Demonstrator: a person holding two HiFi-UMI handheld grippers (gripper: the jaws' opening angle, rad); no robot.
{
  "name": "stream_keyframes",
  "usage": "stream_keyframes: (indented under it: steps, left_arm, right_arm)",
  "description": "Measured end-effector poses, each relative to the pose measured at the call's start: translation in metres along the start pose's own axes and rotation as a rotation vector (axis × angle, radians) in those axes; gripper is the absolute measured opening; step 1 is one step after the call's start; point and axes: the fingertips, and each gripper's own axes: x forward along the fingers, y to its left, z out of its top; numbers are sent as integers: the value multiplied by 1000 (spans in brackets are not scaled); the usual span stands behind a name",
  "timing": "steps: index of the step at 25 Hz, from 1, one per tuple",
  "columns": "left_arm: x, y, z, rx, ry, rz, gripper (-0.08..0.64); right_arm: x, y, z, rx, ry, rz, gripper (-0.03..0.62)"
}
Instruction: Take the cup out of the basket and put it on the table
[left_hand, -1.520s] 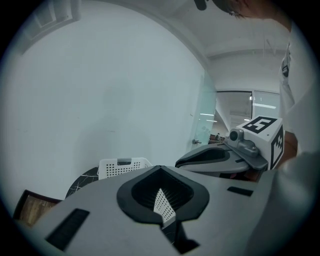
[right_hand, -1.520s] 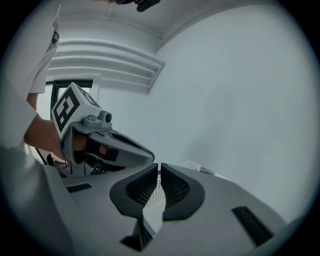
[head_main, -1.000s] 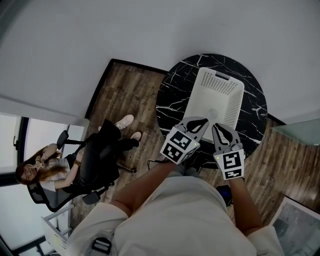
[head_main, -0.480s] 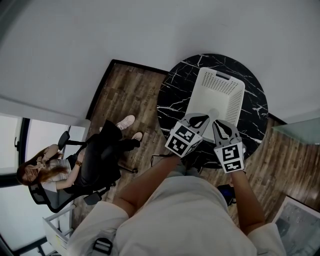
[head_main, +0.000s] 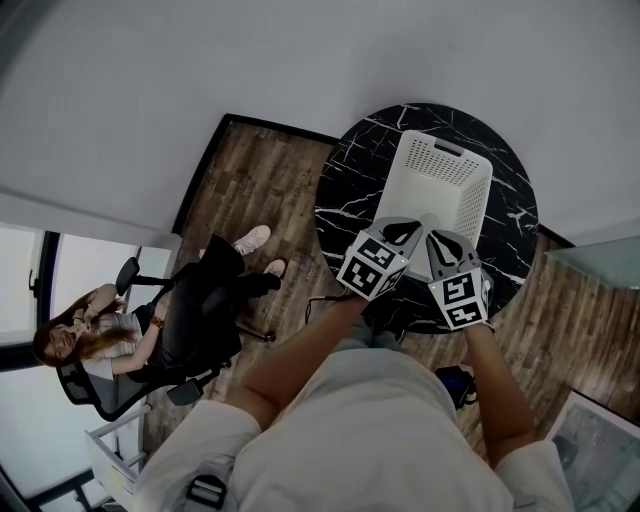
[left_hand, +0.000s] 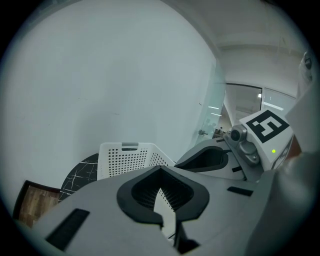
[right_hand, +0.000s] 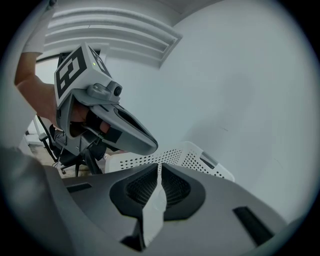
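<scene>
Basket (head_main: 441, 172), white perforated plastic, on black marble table (head_main: 350, 195), left claw (head_main: 408, 230) and right claw (head_main: 444, 240) pinched together, empty

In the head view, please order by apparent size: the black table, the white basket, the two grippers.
Largest: black table.
Then: white basket.
Last: left gripper and right gripper. They look alike, so unranked; being nearer the camera, they appear enlarged.

An office, by the look: a person (head_main: 170, 330) sits in a wheeled swivel chair (head_main: 90, 392) on wood flooring (head_main: 250, 190), with plain white walls (head_main: 150, 80) and a round marble table (head_main: 350, 200).
</scene>
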Motion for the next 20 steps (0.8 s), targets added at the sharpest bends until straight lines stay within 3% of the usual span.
stream_keyframes:
  steps: [20]
  left_arm:
    - [24,21,-8,-13,80,-4,-6]
  right_arm:
    - [41,-3,-31,-43,151,89,8]
